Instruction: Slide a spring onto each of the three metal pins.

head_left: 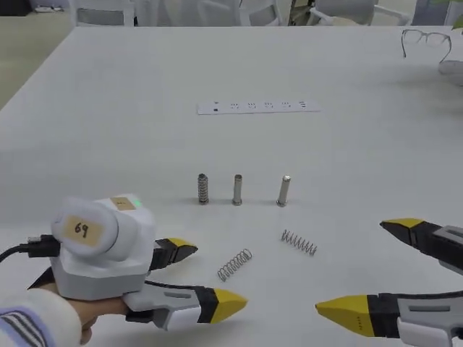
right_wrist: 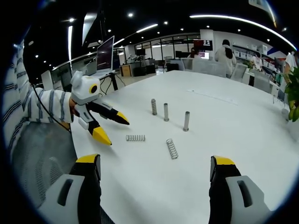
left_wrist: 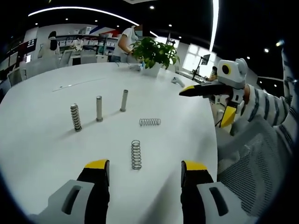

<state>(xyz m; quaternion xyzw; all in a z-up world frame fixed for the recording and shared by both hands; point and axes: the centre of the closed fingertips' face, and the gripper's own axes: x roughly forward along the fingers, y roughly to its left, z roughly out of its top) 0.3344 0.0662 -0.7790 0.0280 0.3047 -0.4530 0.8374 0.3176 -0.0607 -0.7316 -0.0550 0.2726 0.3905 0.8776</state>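
Pins (head_left: 237,189) stand upright, leftmost sleeved by spring (head_left: 203,189); two springs (head_left: 234,264) loose.

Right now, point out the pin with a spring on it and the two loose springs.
Sprung pin (head_left: 203,189), head view, middle of its coil.
Left spring (head_left: 234,265), head view, middle of the coil.
Right spring (head_left: 299,243), head view, middle of the coil.

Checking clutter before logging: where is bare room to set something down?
Bare: the band between the power strip and the pins, and the table left of the spring-loaded pin. Crowded: in front of the pins, where two loose springs lie between the left gripper and right gripper.
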